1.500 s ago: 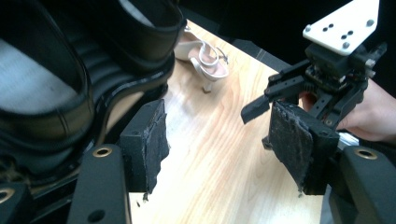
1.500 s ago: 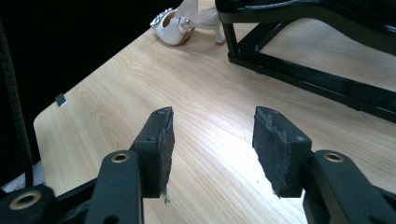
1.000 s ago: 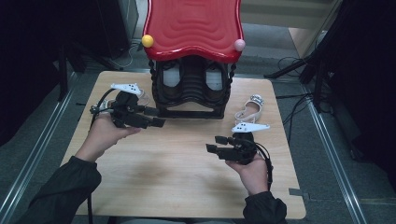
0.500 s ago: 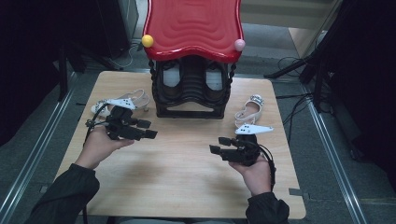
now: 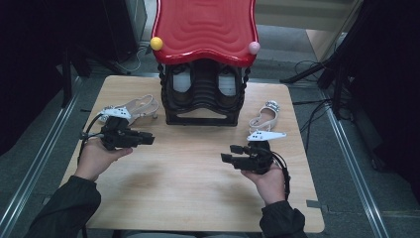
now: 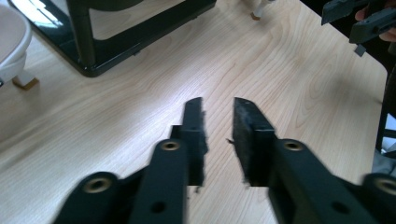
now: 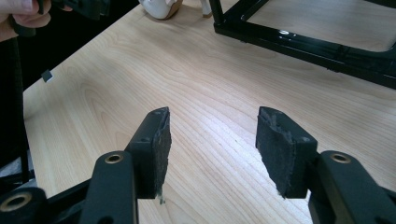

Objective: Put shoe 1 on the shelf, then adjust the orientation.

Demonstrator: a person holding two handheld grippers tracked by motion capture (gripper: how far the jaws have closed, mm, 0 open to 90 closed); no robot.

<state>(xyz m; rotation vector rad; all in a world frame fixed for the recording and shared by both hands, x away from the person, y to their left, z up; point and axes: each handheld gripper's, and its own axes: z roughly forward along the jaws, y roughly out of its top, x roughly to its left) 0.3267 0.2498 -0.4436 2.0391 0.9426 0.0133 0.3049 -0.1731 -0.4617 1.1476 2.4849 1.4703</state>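
Observation:
A beige heeled shoe (image 5: 140,105) lies on the table left of the black rack (image 5: 203,118) with its red top (image 5: 204,27). A second beige shoe (image 5: 265,117) lies to the right of the rack. My left gripper (image 5: 148,138) hovers just in front of the left shoe and points right. Its jaws have just been closing and stand a narrow gap apart with nothing between them (image 6: 217,105). My right gripper (image 5: 229,153) points left near the front right, open and empty (image 7: 212,123).
White shoes (image 5: 181,83) stand inside the rack. The rack's base bar (image 7: 299,42) lies beyond the right jaws, and its corner (image 6: 93,60) is ahead of the left jaws. The wooden table (image 5: 198,198) has a dark floor around it.
The left hand has drawn back from the rack toward the near left and sunk a little, uncovering the left shoe. The right hand has stayed put.

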